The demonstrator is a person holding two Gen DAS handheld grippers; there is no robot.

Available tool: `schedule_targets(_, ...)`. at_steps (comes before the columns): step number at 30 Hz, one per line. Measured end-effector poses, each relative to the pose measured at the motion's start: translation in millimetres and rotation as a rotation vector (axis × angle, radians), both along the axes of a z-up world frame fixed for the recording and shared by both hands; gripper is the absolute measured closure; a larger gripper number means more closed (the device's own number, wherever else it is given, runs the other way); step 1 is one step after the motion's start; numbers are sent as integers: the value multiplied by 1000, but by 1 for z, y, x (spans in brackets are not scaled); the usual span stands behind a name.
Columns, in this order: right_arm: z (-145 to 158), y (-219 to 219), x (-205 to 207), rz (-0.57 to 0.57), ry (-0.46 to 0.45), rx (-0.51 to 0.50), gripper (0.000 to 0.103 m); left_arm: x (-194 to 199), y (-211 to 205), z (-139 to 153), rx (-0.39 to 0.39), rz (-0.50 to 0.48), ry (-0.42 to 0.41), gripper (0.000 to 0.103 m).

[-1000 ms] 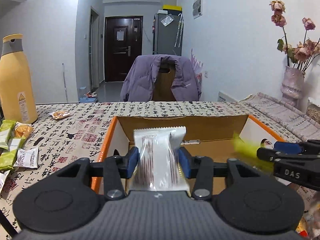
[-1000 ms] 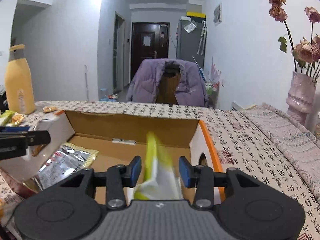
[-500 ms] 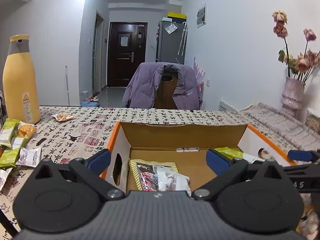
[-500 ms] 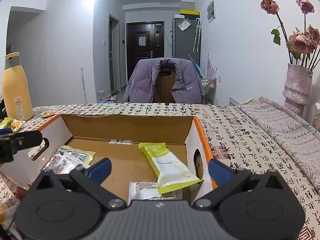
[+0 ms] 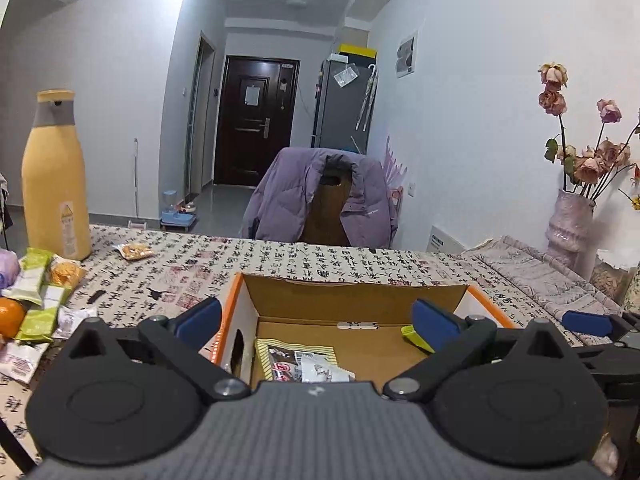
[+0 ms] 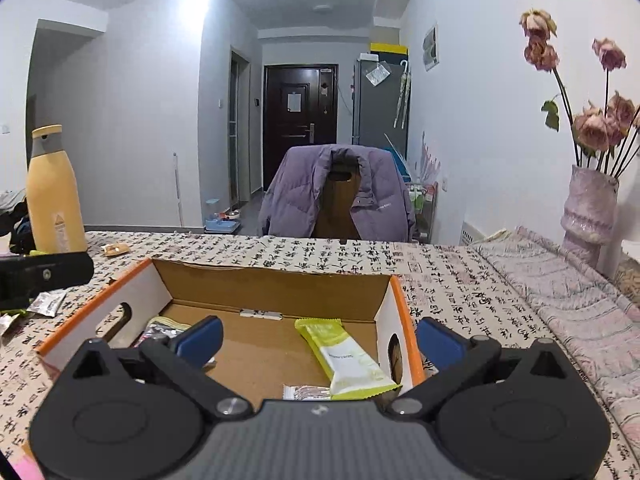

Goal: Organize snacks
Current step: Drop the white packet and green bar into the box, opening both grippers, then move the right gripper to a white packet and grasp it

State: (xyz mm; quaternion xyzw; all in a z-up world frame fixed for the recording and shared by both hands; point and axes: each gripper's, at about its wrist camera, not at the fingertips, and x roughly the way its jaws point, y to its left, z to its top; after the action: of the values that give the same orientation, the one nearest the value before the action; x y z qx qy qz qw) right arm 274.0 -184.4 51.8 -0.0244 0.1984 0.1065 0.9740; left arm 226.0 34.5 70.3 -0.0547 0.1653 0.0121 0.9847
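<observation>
An open cardboard box with orange rims [image 5: 352, 300] [image 6: 272, 284] stands on the patterned tablecloth. Inside lie a yellow-green snack bar [image 6: 348, 356], a small white packet [image 6: 306, 392] and a dark silvery pack with white packets [image 5: 304, 364]. My left gripper [image 5: 316, 320] is open and empty, held above the box's near left part. My right gripper [image 6: 318, 338] is open and empty above the box's near right part. Several loose snack packets [image 5: 36, 300] lie on the table at the left.
A tall yellow bottle [image 5: 54, 176] stands at the far left with an orange [image 5: 10, 316] near it. A vase of dried roses [image 6: 590, 216] stands at the right. A chair with a purple jacket [image 5: 320, 200] is behind the table.
Both grippers opened and dropped their snacks into the box: the white packet from the left, the yellow-green bar from the right. Both have since risen and drawn back a little.
</observation>
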Motion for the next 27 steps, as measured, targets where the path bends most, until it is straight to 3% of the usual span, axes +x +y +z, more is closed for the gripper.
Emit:
schedule_targets(12,7,-10,-59,22,-22,1,0,-57,0,4,10,-10,-22,0)
schedule_targets(27,-18,-32,-135,42,-3,-10,0,-122,-3,-25,41,-38,-4,0)
